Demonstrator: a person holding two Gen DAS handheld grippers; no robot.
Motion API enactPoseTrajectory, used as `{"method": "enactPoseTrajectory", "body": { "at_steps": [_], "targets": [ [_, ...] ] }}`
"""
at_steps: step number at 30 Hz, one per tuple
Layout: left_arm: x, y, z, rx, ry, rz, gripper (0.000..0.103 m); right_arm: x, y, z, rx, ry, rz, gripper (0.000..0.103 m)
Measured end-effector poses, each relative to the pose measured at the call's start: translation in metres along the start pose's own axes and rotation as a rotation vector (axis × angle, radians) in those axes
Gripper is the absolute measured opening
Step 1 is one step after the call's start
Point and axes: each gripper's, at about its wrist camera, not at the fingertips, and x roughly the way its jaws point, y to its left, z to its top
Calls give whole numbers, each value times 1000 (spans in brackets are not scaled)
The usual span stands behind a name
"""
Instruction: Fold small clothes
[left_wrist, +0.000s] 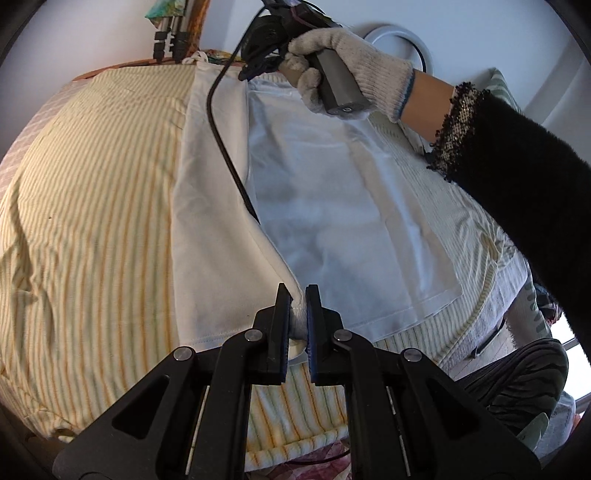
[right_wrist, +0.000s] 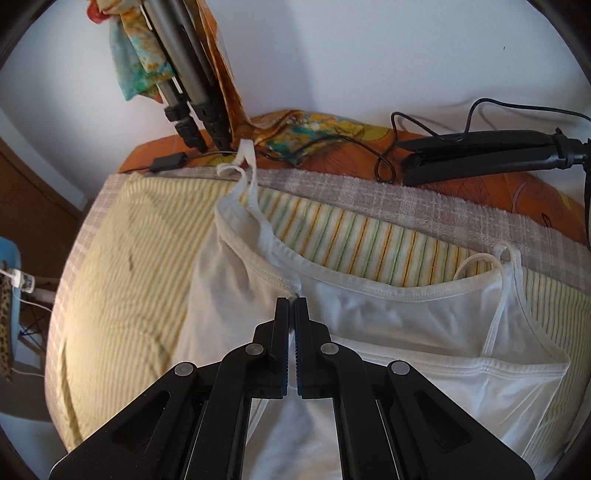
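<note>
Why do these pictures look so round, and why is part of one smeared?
Left wrist view: the fisheye lens bows the striped cover into curves and darkens the corners. Right wrist view: the same bulge, and the cover's left side is blurred, while the white top looks fairly sharp.

one white camisole (right_wrist: 424, 332), two tools (left_wrist: 298, 295) (right_wrist: 291, 306)

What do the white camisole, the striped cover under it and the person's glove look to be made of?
White camisole: thin, matte stretch knit, probably cotton jersey; stitched binding at the neckline, semi-sheer where layered.
Striped cover: soft woven or knit cotton sheet, going by its gentle wrinkles.
Glove: coarse off-white knitted work glove with a ribbed, blue-edged cuff.
</note>
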Motion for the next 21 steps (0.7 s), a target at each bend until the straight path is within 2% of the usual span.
{"method": "enactPoseTrajectory", "body": {
  "at_steps": [6, 7, 8, 9, 10, 11, 12, 18, 21],
  "targets": [
    [16, -1, -1, -27, 47, -5, 6, 10, -1, -2, -41, -4, -27, 2],
    [16, -1, -1, -33, 53, -7, 12, 10, 0, -2, -48, -7, -25, 4],
    [15, -2, 0, -34, 55, -15, 17, 9, -1, -2, -53, -5, -19, 10],
    [13, -3, 0, -33, 50, -24, 27, 7, -1, -2, -54, -2, -17, 16],
    [11, -4, -1, -29, 42, -29, 37, 4, -2, -3, -55, -11, -23, 28],
    [7, -6, -2, -17, 32, -32, 41, -3, -3, -4, -59, -30, -28, 38],
    [4, -8, -3, -5, 23, -37, 44, -10, -5, -5, -63, -53, -27, 40],
    [-17, -17, -17, 39, 7, -144, 44, -77, -25, -21, -55, -152, -33, 41],
    [-25, -25, -27, 85, 1, -160, 44, -114, -40, -34, -38, -205, -32, 41]
  ]
}}
